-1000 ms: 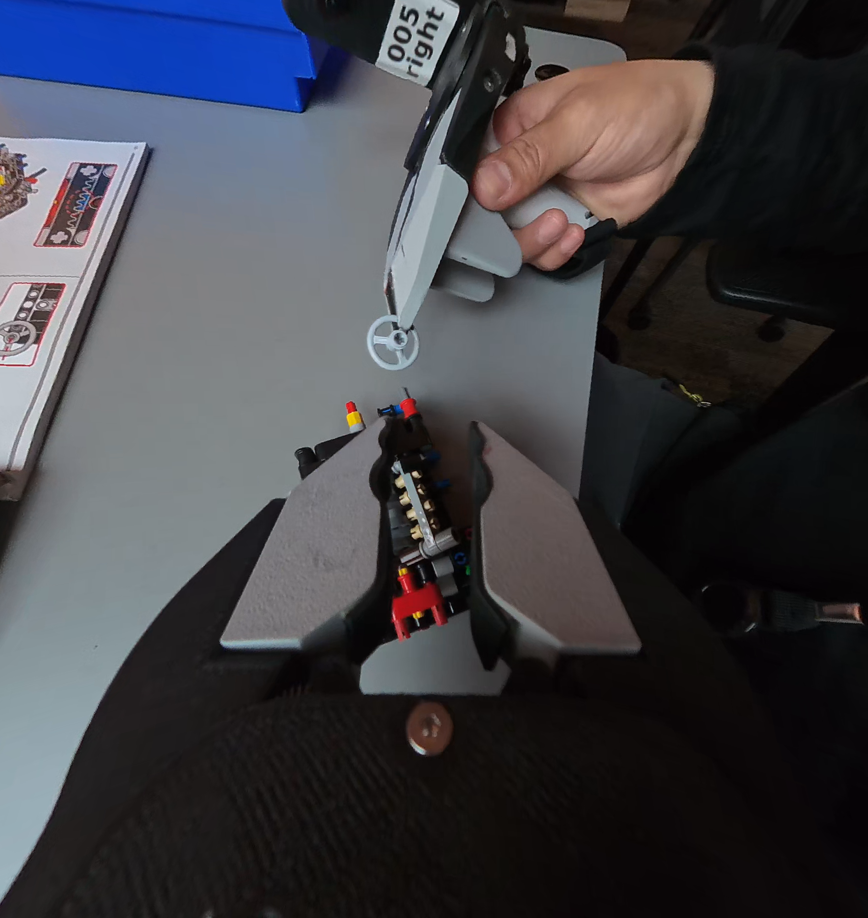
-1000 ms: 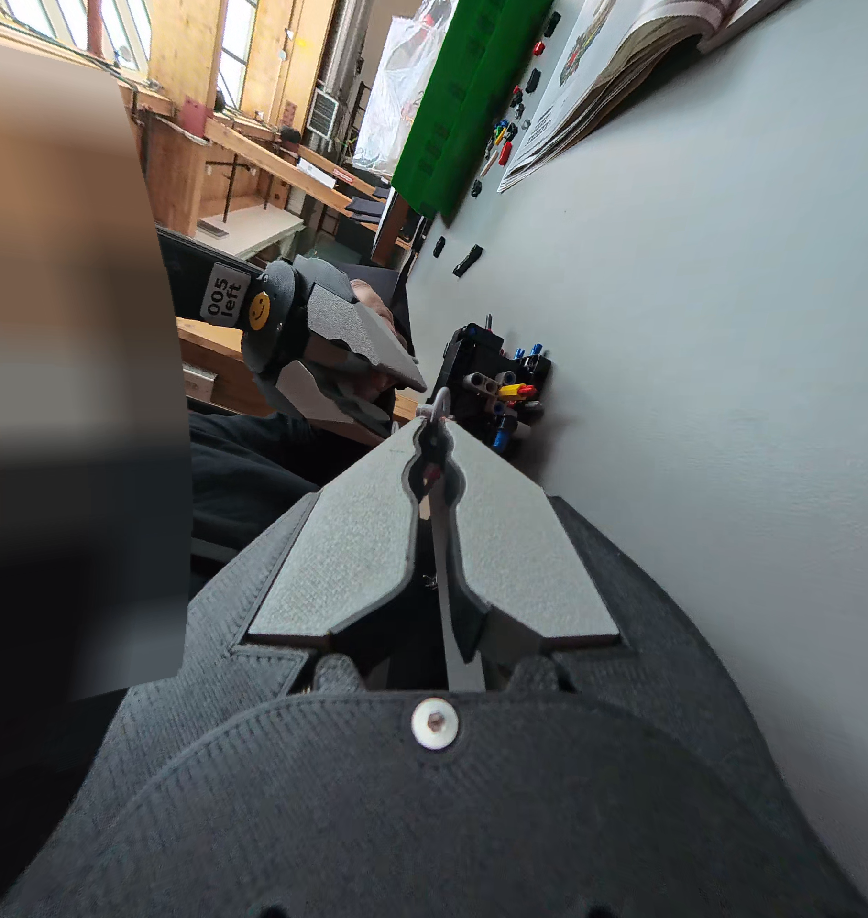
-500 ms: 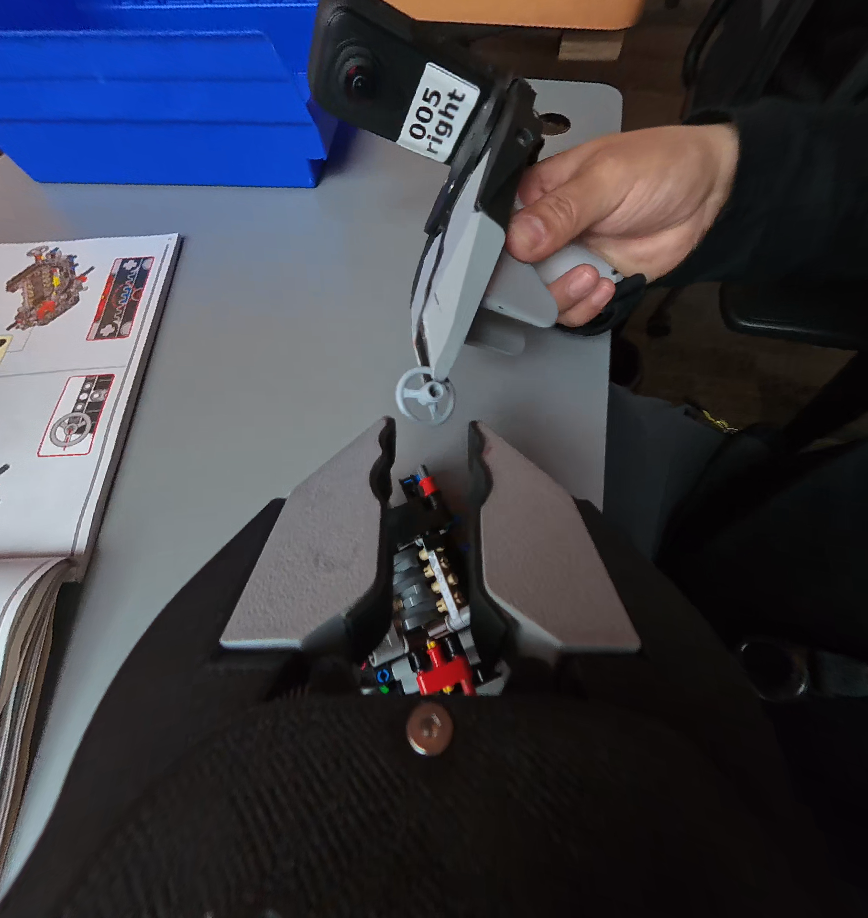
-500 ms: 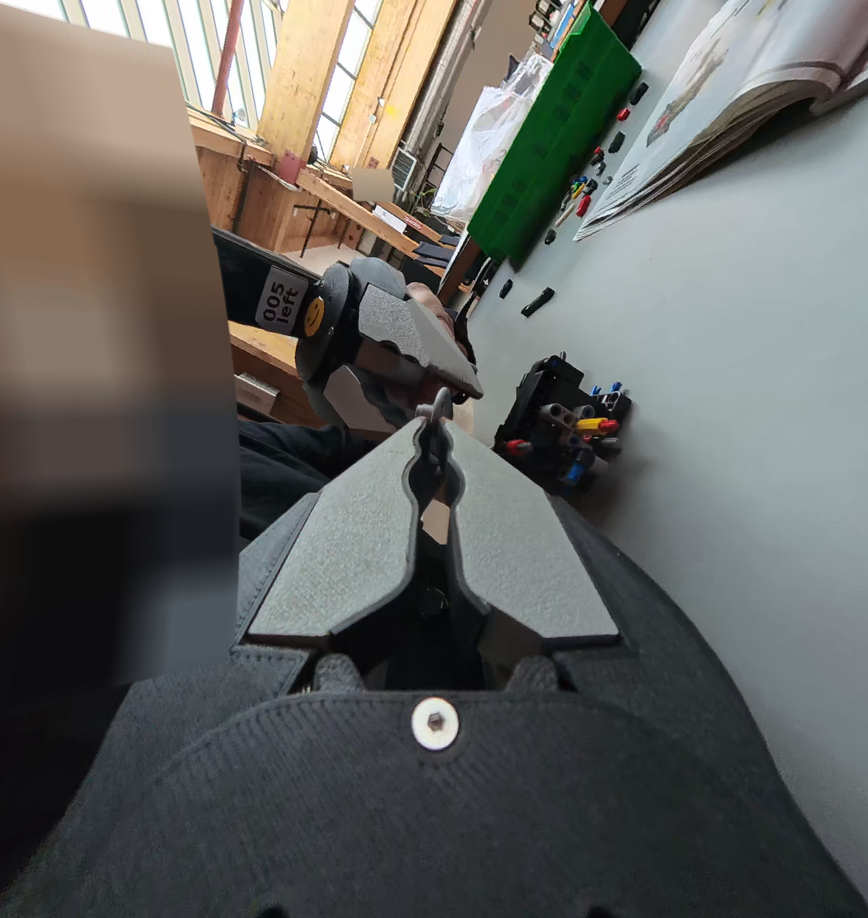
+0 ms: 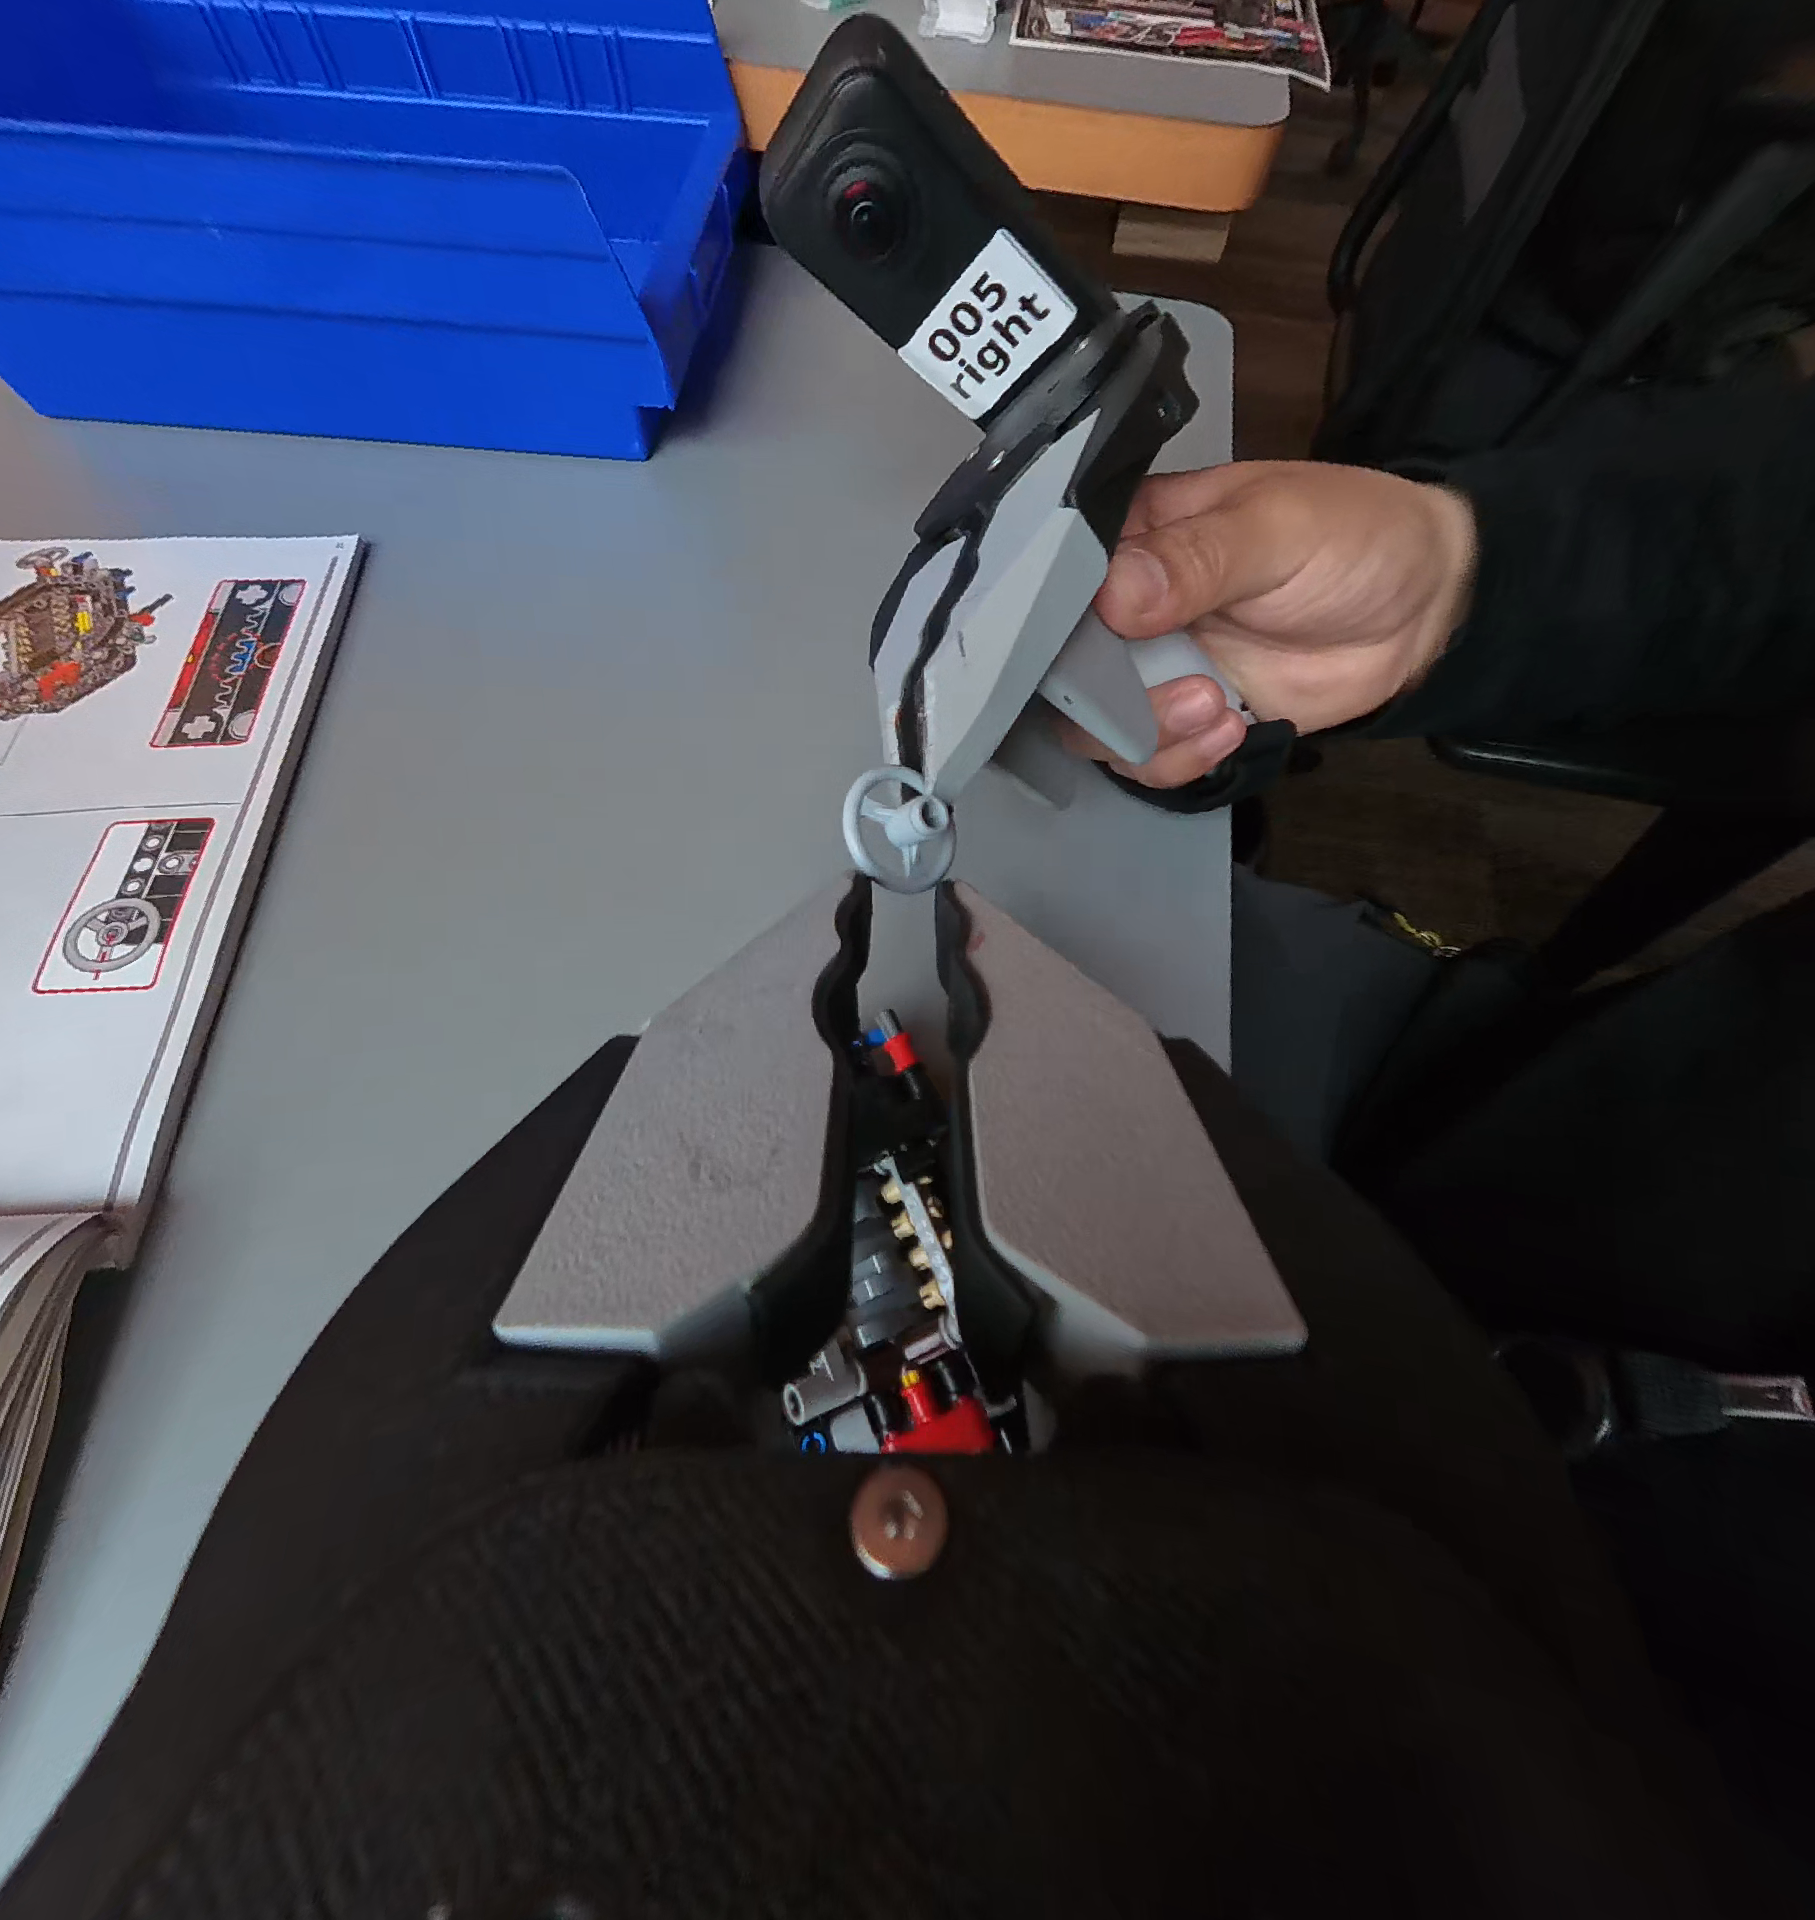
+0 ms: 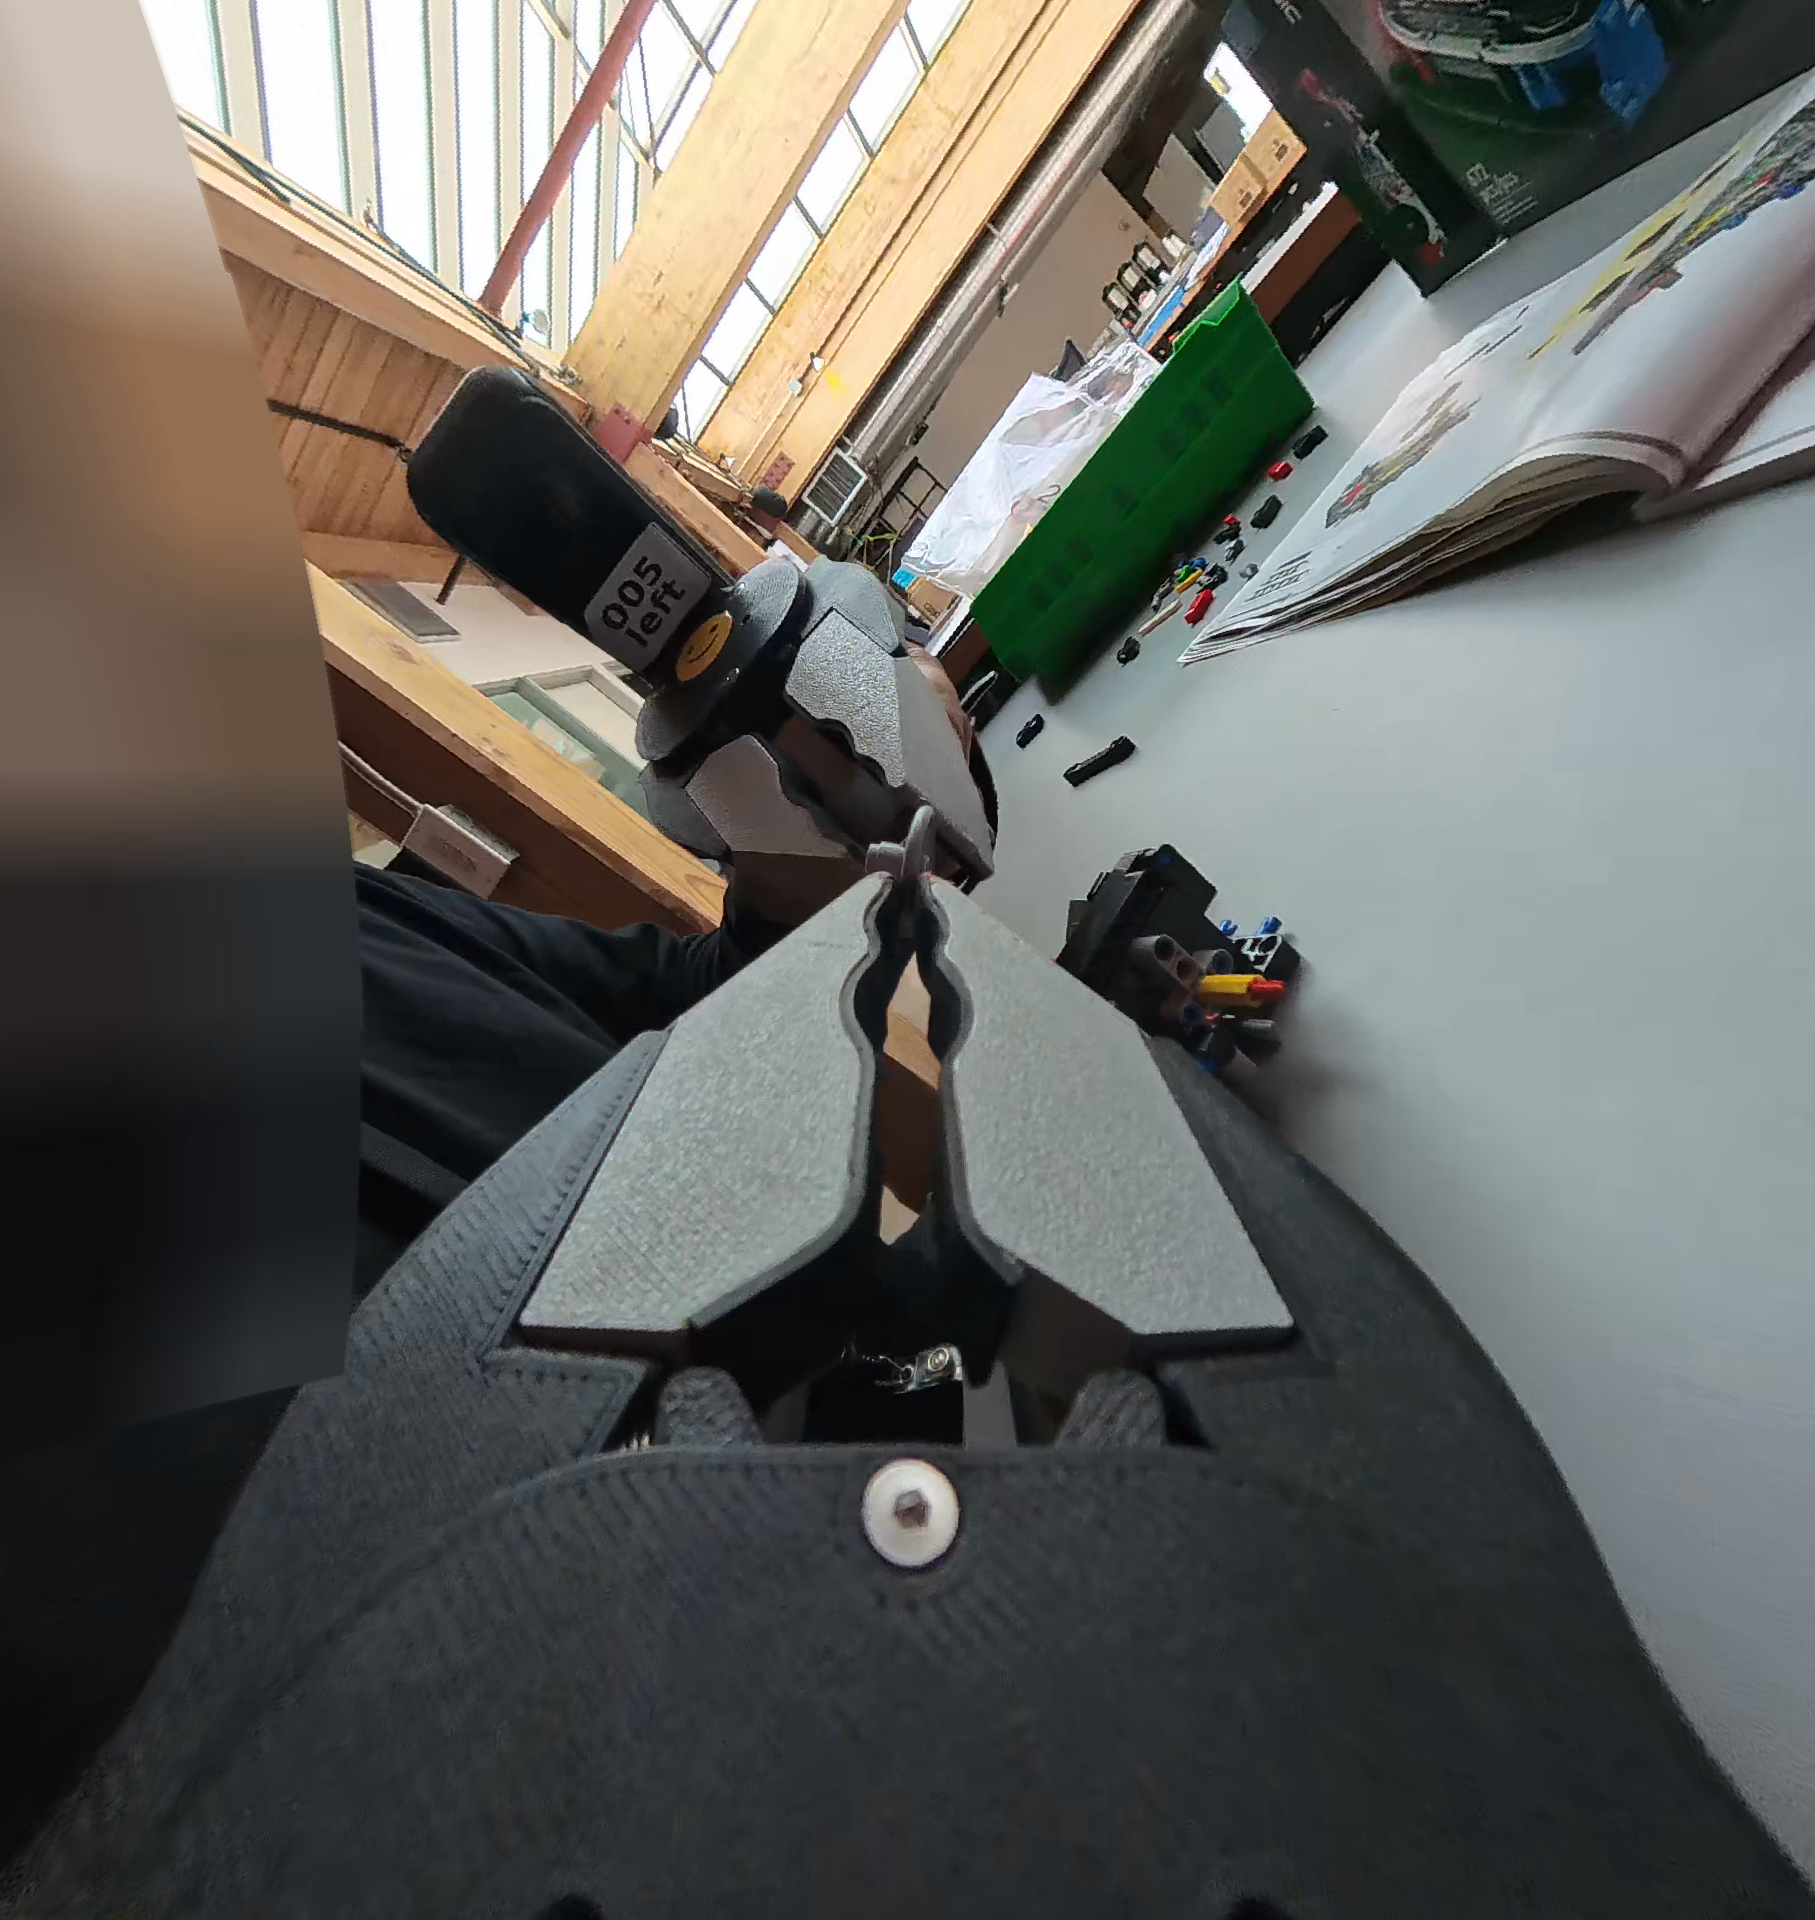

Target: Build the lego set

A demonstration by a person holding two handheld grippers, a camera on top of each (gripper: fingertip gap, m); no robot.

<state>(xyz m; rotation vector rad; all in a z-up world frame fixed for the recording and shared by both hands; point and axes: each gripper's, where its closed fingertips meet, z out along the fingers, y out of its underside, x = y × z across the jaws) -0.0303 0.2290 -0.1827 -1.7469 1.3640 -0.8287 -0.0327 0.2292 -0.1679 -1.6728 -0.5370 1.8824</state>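
My right gripper (image 6: pixel 905 896) is shut on a small grey steering wheel (image 6: pixel 911 847), pinched at its rim. In the left wrist view the right gripper (image 5: pixel 918 795) hangs the wheel (image 5: pixel 898 831) just beyond my left gripper's tips. My left gripper (image 5: pixel 901 899) is open and empty, held above the table. The dark lego assembly (image 5: pixel 898 1226), with red, tan and grey parts, shows through the gap between its fingers. In the right wrist view the assembly (image 6: pixel 1183 971) sits on the grey table (image 6: pixel 1557 935), apart from the left gripper's fingers (image 6: pixel 861 717).
An open instruction booklet (image 5: pixel 103 831) lies at the left, with a blue bin (image 5: pixel 342 208) behind it. The right wrist view shows a green bin (image 6: pixel 1142 499), several loose pieces (image 6: pixel 1204 582) and two black pieces (image 6: pixel 1095 758). The table's edge (image 5: pixel 1230 727) is near the holding hand. My left and right fingertips are right by each other.
My left gripper has drawn back over the assembly, which slid down between its fingers in the view. The right gripper with the wheel now sits right at the left gripper's tips.
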